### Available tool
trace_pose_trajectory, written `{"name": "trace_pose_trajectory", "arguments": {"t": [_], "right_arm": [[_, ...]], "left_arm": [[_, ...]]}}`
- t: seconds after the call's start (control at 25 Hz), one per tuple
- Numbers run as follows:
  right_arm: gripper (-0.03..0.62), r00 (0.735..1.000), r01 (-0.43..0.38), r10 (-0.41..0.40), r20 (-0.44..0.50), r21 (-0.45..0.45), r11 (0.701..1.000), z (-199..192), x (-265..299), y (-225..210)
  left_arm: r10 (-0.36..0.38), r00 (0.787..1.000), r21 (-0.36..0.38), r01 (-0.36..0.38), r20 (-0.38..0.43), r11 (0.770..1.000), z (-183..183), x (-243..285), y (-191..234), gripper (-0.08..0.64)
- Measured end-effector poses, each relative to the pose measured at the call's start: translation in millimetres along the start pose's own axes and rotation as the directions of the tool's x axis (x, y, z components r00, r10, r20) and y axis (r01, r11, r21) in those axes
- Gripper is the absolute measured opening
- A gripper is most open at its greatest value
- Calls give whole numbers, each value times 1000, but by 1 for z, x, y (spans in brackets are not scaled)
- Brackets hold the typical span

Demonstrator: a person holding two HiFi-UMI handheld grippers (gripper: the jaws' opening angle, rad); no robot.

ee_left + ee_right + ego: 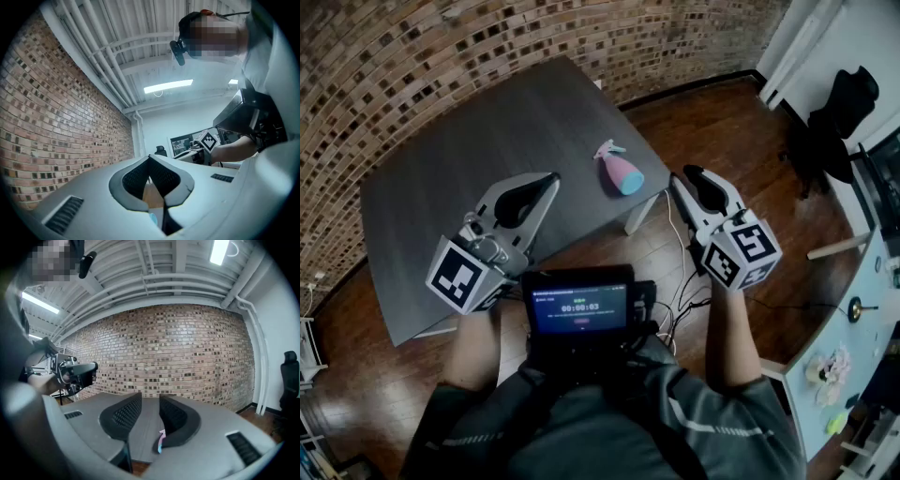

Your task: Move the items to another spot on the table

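Observation:
A pink and blue spray bottle (619, 172) lies on its side near the right edge of the dark grey table (469, 159). It is the only item I see on the table. My left gripper (551, 178) hovers over the table to the left of the bottle, shut with nothing in it, its tips (150, 157) touching. Off the table's right edge, my right gripper (678, 177) hangs over the floor, to the right of the bottle. Its jaws (150, 397) stand a little apart and empty, and the bottle (161, 439) shows far off through the gap.
A brick wall (441, 47) curves behind the table. Cables (684, 281) trail over the wooden floor by the table's right leg. A black office chair (851, 103) and a white desk (862, 328) stand at the right. A screen device (581, 305) sits at my chest.

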State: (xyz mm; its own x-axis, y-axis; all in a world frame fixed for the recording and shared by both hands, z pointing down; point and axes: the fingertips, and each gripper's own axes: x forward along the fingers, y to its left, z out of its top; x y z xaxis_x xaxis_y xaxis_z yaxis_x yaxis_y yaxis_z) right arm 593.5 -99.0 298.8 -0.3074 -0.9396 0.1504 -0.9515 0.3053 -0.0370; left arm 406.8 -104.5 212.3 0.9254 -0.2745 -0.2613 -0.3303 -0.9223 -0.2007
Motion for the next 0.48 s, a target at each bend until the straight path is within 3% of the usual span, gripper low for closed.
{"name": "trace_pose_trajectory", "arguments": {"t": [0.24, 0.28, 0.32, 0.36, 0.48], "right_arm": [[124, 998, -44, 44, -55, -2, 999, -13, 19, -1], [137, 996, -47, 47, -74, -8, 999, -14, 28, 2], [203, 994, -51, 50, -96, -11, 999, -16, 38, 6], [229, 992, -54, 52, -116, -12, 998, -18, 47, 10], [229, 986, -51, 49, -162, -8, 999, -21, 76, 20]], "left_arm": [[7, 1000, -6, -7, 1, 1000, -8, -3, 2, -3], [9, 1000, -9, -9, 2, 1000, -9, -8, 9, -3], [11, 1000, -11, -11, 1, 1000, -10, -14, 17, -3], [11, 1000, -12, -11, -3, 1000, -13, -20, 24, -3], [12, 1000, -21, -12, -6, 1000, -16, -37, 50, -3]]}}
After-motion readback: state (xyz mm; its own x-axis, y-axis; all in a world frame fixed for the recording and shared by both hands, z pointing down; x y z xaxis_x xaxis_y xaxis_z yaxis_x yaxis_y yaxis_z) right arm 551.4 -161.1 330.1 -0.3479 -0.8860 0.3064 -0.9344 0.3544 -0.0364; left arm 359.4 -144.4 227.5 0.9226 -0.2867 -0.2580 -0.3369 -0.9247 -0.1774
